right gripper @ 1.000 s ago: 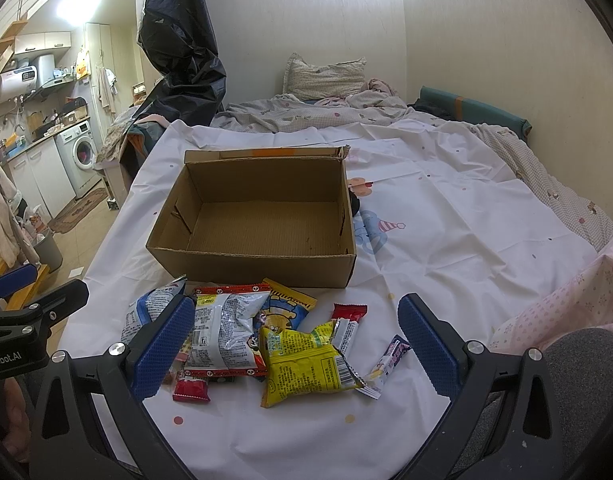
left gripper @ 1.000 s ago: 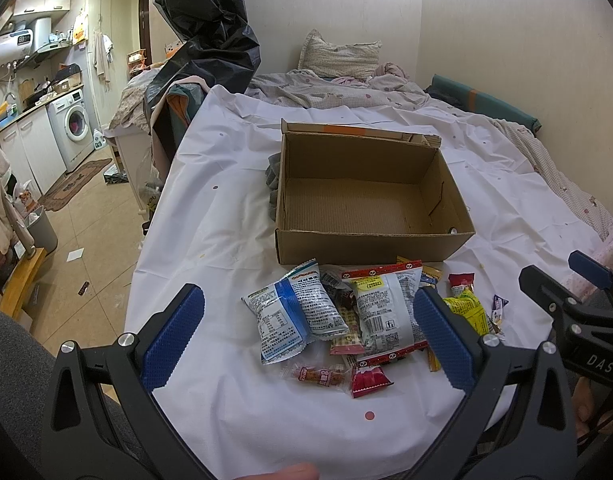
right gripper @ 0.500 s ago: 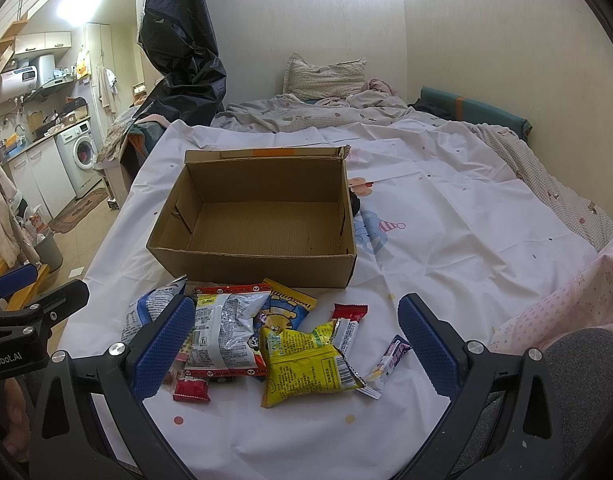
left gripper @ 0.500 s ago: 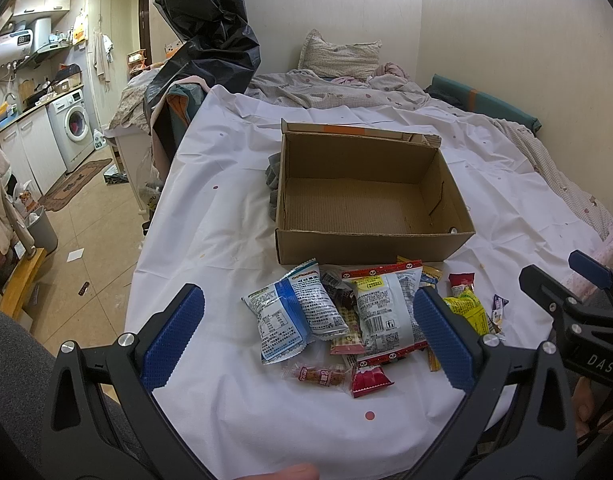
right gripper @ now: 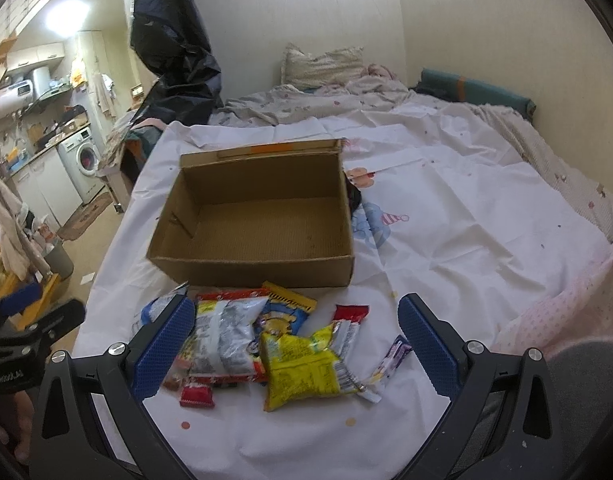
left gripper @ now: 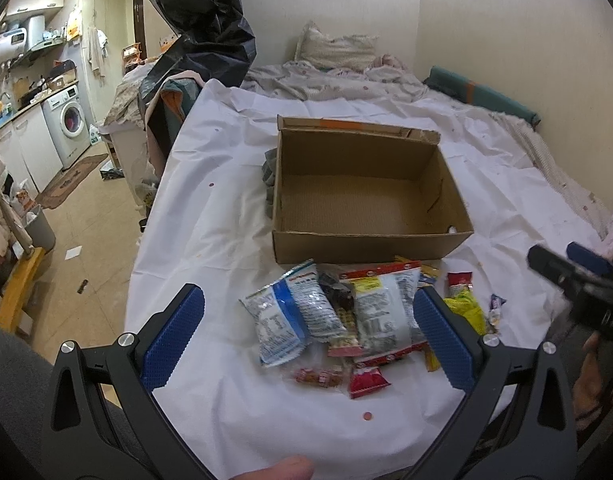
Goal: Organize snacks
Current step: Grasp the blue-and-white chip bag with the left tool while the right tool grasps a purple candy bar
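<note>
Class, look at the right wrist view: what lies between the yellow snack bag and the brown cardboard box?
In the right wrist view, a blue-and-yellow cartoon snack packet lies between the yellow snack bag and the brown cardboard box.

I count one cardboard box (right gripper: 254,216), open and with nothing inside. In front of it I see two large silver-white bags (left gripper: 294,316) (right gripper: 226,336), one yellow bag (right gripper: 302,368), one blue-and-yellow cartoon packet (right gripper: 282,312), and two small red packets (left gripper: 366,380) (right gripper: 348,314); the smaller wrappers overlap too much to count.
</note>
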